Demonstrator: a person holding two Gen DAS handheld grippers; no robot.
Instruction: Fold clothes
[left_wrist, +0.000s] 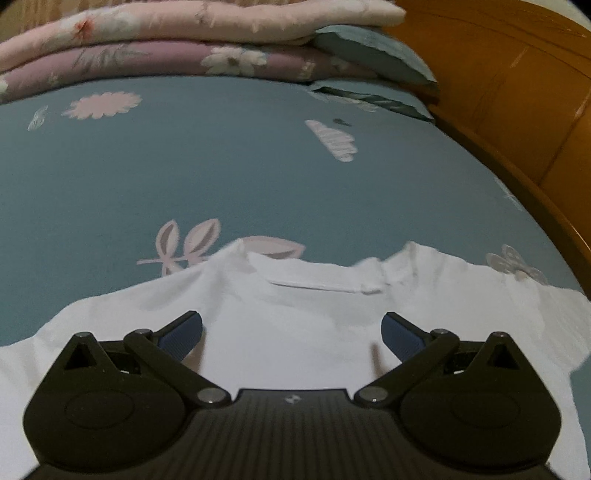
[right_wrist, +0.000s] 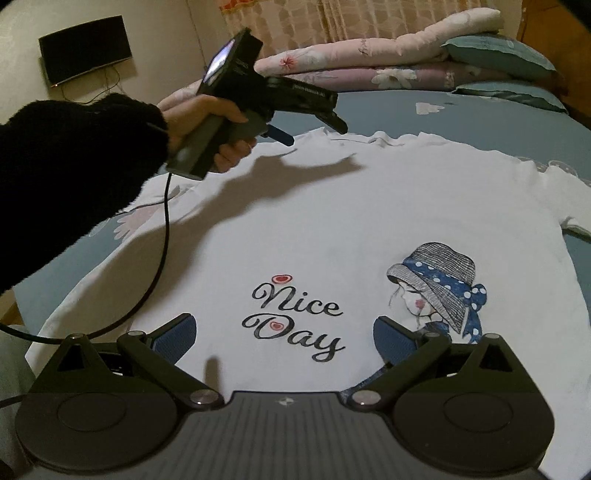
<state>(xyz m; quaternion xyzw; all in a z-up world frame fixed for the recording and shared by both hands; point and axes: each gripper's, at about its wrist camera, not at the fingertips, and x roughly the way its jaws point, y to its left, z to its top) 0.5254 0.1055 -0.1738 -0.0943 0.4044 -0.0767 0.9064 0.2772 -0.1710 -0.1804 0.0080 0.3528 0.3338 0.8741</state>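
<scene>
- White T-shirt (right_wrist: 369, 221) lies flat, print up, on the blue floral bedsheet (left_wrist: 221, 166), collar (left_wrist: 321, 280) toward 12 o'clock.
- I see my left gripper (left_wrist: 293, 332) with fingers spread wide, nothing between them, hovering just short of the collar.
- My right gripper (right_wrist: 282, 338) is likewise spread and empty, over the "Nice Day" lettering (right_wrist: 295, 317).
- Folded quilts (right_wrist: 369, 62) and pillows (right_wrist: 498, 51) sit at 12 to 1 o'clock.
- At 10 o'clock a hand (right_wrist: 207, 125) in a black sleeve (right_wrist: 74, 177) grips the other handle.
</scene>
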